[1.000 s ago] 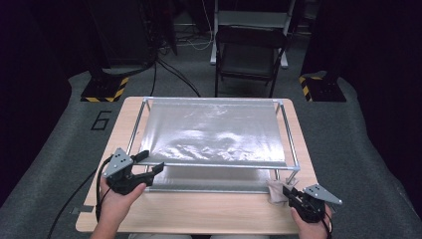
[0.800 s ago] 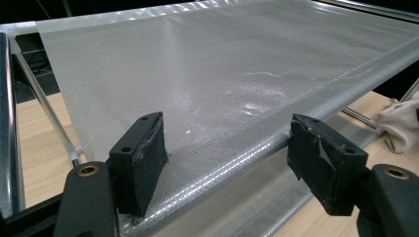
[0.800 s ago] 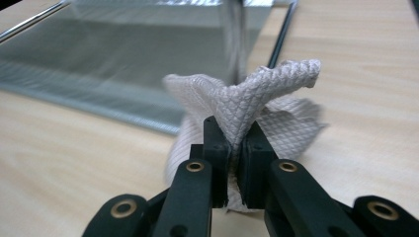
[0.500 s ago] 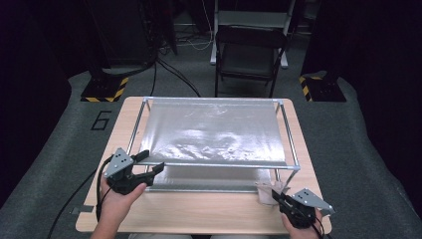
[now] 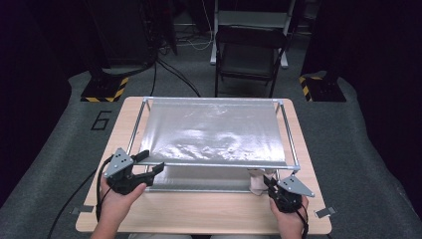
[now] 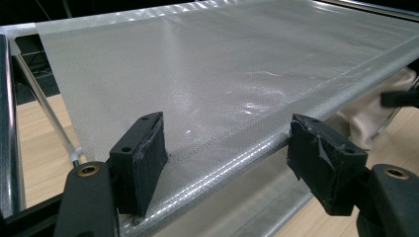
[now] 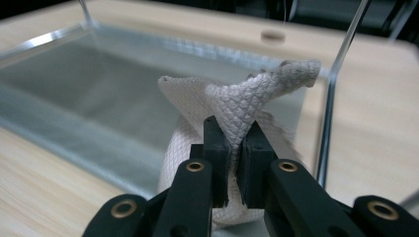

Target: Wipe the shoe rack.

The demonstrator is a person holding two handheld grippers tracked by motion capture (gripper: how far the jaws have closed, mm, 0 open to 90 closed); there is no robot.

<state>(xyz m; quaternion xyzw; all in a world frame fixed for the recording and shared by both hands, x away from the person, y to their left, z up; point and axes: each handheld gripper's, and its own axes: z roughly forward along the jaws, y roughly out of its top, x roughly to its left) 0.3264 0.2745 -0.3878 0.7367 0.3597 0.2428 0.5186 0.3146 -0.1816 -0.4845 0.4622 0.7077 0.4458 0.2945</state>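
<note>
At the bottom right of the high view, a person's right hand holds the right gripper (image 5: 271, 183) low over the front edge of the pale wooden table (image 5: 199, 214), pointing up-frame toward the near right corner of a metal-tube rack. Its fingers have just been closing, and they are now clenched on a cream-white quilted cloth (image 5: 258, 181), which hangs bunched beside the rack's front right leg, under the front rail. The right gripper view, looking along the black fingers (image 7: 220, 148), adds detail: the cloth (image 7: 247, 106) has a scale-like stitched pattern, a pinched fold rises from between the pads, and its tip curls toward the upper right of that frame.

At the bottom left of the high view, the person's left hand holds the left gripper (image 5: 152, 162) tilted toward the rack's near left corner. Its fingers are released and spread wide, astride the front rail. The left gripper view shows the two black pads (image 6: 143, 158) standing apart, with the edge of the clear, shiny plastic sheet (image 6: 237, 74) running between them; I cannot tell whether they touch it. The cloth shows at that frame's right edge.

Farther up the high view, the sheet (image 5: 214, 132) stretches across the rack (image 5: 288, 134). Beyond the table stand a dark folding chair (image 5: 246, 52) and, on grey carpet, bases with yellow-black stripes (image 5: 104, 89).
</note>
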